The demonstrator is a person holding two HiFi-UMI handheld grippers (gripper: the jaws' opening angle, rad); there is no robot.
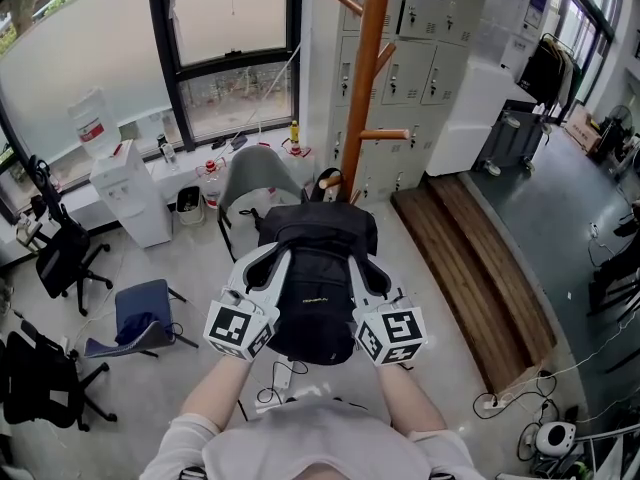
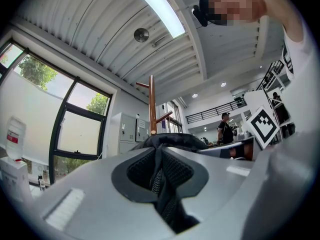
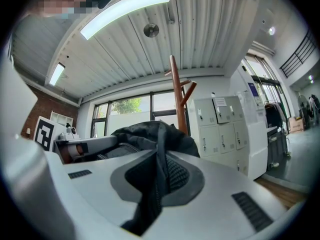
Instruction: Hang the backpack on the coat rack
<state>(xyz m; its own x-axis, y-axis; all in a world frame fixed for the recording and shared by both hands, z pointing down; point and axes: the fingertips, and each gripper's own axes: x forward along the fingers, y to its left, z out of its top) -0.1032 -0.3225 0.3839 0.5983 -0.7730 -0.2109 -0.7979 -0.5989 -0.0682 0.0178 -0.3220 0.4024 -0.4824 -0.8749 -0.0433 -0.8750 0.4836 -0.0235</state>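
Centre of the head view: a black backpack (image 1: 318, 288) of smooth woven fabric, rounded and bulging, hangs in the air between the two tools. The left gripper (image 1: 272, 260) clamps its left flank and the right gripper (image 1: 368, 268) its right flank. Both are pale grey moulded plastic with checkered marker cubes nearer the person. Above the bag, in the upper middle of the frame, stands the coat rack (image 1: 365, 88), a round orange-brown wooden pole with angled pegs. The bag is apart from it. Pale, glossy floor (image 1: 190, 258) spreads to the left. A dark wooden platform (image 1: 480, 268) runs down the right, grey metal lockers (image 1: 420, 58) sit top right, and a curved grey chair (image 1: 255, 173) stands just behind the bag under a black-framed window (image 1: 230, 38).

At the bottom centre of the left gripper view, the grey jaws with dark pads are pinched on a fold of black mesh from the backpack, whose body rises just beyond. The wooden pole shows behind it, under a ribbed white ceiling (image 2: 100, 39) with a long light strip (image 2: 157, 9).

Low in the right gripper view, the jaws are likewise clenched on a fold of backpack fabric. The crumpled dark bag humps up mid-frame, with the rack right behind it and the lockers to its right.
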